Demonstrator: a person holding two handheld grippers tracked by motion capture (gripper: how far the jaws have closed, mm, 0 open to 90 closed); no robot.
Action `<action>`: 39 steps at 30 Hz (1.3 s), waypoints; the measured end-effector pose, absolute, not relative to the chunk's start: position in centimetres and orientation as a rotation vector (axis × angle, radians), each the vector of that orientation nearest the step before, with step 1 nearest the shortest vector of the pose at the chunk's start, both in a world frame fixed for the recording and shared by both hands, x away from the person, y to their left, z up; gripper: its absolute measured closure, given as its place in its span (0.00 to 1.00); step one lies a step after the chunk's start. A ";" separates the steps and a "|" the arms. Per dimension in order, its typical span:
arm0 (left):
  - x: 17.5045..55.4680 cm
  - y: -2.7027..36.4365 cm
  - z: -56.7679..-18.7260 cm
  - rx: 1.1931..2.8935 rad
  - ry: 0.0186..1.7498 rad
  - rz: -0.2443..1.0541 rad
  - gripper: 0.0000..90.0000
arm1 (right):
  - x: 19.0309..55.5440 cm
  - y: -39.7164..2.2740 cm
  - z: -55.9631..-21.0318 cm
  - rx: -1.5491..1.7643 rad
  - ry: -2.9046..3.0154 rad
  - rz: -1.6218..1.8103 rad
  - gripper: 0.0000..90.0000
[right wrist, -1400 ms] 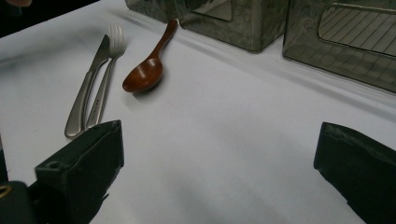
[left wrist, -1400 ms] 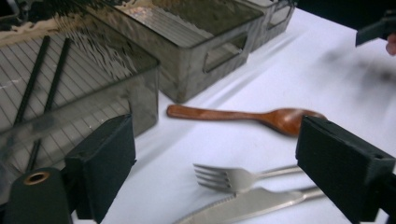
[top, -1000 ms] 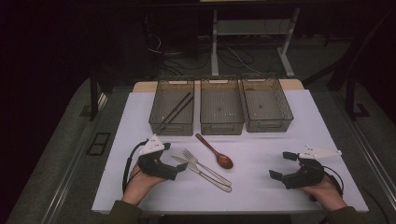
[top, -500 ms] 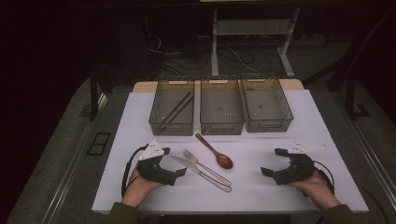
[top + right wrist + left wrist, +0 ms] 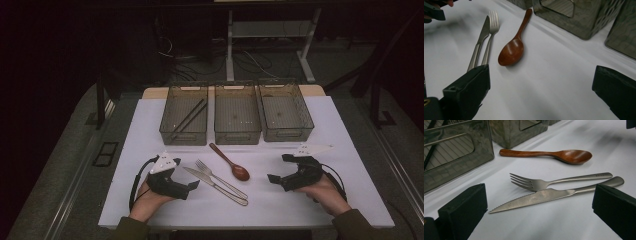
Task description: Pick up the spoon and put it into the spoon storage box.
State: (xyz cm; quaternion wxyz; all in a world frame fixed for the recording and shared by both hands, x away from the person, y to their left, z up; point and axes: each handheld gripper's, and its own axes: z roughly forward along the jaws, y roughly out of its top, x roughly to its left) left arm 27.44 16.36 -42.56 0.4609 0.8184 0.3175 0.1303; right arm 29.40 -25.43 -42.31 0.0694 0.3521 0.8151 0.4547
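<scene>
Hands have slid in closer to the cutlery than they were a second ago, so the sorting looks just about to start. The left gripper (image 5: 192,186) now rests on the white table (image 5: 150,125), just beside the tip of the knife (image 5: 215,186), with its jaws wide apart and nothing between them. In the left gripper view the knife (image 5: 549,196) lies right between the two black jaws, so it may be the first thing to get picked up. The fork (image 5: 220,177) lies touching the knife along its side, and the wooden spoon (image 5: 231,162) lies near them, a little closer to the bins. The right gripper (image 5: 277,170) has moved up and inward from the table's right edge; it is also wide open and holds nothing, well apart from the spoon. Three see-through bins sit in a row at the back. The left bin (image 5: 184,116) has two dark chopsticks (image 5: 189,116) in it, and the middle bin (image 5: 237,114) and right bin (image 5: 286,111) look bare. Knife, fork and spoon lie just where they were before.
</scene>
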 end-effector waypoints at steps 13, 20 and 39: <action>27.6 16.5 -42.8 2.019 0.781 0.335 0.00 | 31.4 -22.7 -41.8 1.046 2.485 1.370 0.01; 27.6 16.5 -42.8 2.018 0.787 0.325 0.00 | 32.6 -21.0 -41.8 1.030 2.510 1.374 0.04; 28.0 16.1 -42.8 2.017 0.781 0.306 0.00 | 34.4 -17.7 -42.9 1.016 2.606 1.356 0.33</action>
